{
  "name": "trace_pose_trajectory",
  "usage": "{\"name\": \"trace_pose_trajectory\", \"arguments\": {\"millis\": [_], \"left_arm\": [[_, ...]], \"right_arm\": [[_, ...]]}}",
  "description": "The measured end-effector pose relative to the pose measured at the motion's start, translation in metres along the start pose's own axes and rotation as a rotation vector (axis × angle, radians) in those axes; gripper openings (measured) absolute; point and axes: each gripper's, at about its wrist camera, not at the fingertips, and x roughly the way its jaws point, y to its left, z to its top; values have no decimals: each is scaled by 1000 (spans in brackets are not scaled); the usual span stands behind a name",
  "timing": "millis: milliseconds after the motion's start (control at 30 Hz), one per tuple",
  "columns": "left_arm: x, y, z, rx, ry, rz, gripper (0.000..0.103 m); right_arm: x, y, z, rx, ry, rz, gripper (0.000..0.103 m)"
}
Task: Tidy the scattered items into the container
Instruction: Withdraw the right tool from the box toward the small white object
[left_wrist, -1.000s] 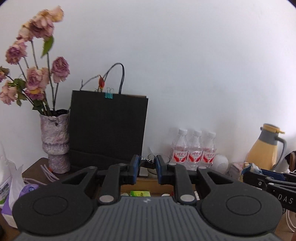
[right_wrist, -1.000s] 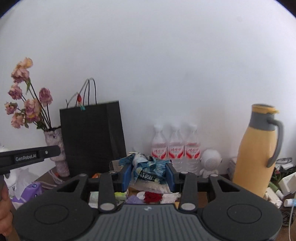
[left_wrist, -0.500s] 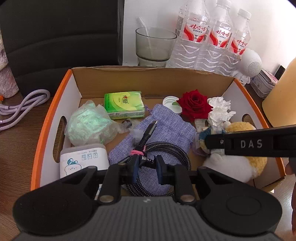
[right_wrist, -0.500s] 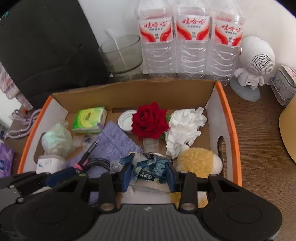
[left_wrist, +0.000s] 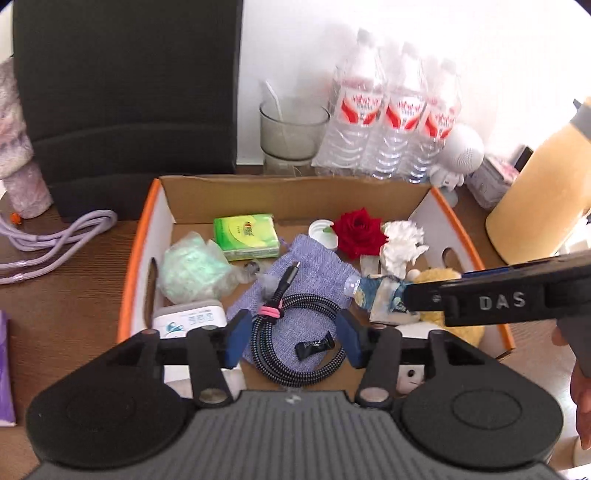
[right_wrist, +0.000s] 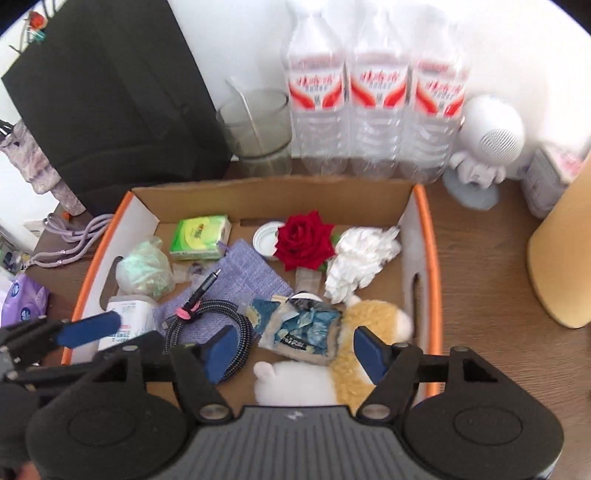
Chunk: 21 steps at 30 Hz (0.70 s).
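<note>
The orange-rimmed cardboard box (left_wrist: 142, 236) (right_wrist: 430, 236) holds a green tissue pack (left_wrist: 245, 236), a red rose (right_wrist: 304, 240), crumpled white tissue (right_wrist: 360, 254), a purple pouch (left_wrist: 314, 266), a coiled braided cable (left_wrist: 295, 332) and a plush toy (right_wrist: 317, 369). My left gripper (left_wrist: 291, 338) is open above the cable; a small black packet (left_wrist: 314, 347) lies between its fingers. My right gripper (right_wrist: 293, 349) is open over a crumpled blue wrapper (right_wrist: 303, 326), which rests on the plush toy.
A black paper bag (left_wrist: 125, 85), a glass (right_wrist: 256, 129) and three water bottles (right_wrist: 376, 99) stand behind the box. A yellow jug (left_wrist: 539, 199) and a white round figure (right_wrist: 487, 144) are at the right. A lilac cable (left_wrist: 55, 236) lies at the left.
Both grippers tilted down from facing the wall to over the box, then opened. The black packet and the blue wrapper dropped out of them into the box.
</note>
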Motion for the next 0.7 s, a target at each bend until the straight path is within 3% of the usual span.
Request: {"name": "trace_pose_trajectory", "arguments": {"millis": [167, 300, 467, 567, 700], "left_arm": [[-47, 9, -3, -6, -27, 78, 69], [-80, 31, -11, -46, -59, 143, 73], [-106, 31, -26, -73, -88, 115, 74], [-127, 17, -47, -68, -217, 151, 84], [-150, -1, -95, -54, -447, 140, 94]], "right_arm": [[-56, -5, -13, -19, -55, -52, 78], [-88, -22, -28, 18, -100, -91, 79], [-106, -20, -46, 35, -127, -55, 79], [-122, -9, -63, 8, -212, -26, 80], [-136, 4, -112, -35, -465, -60, 89]]}}
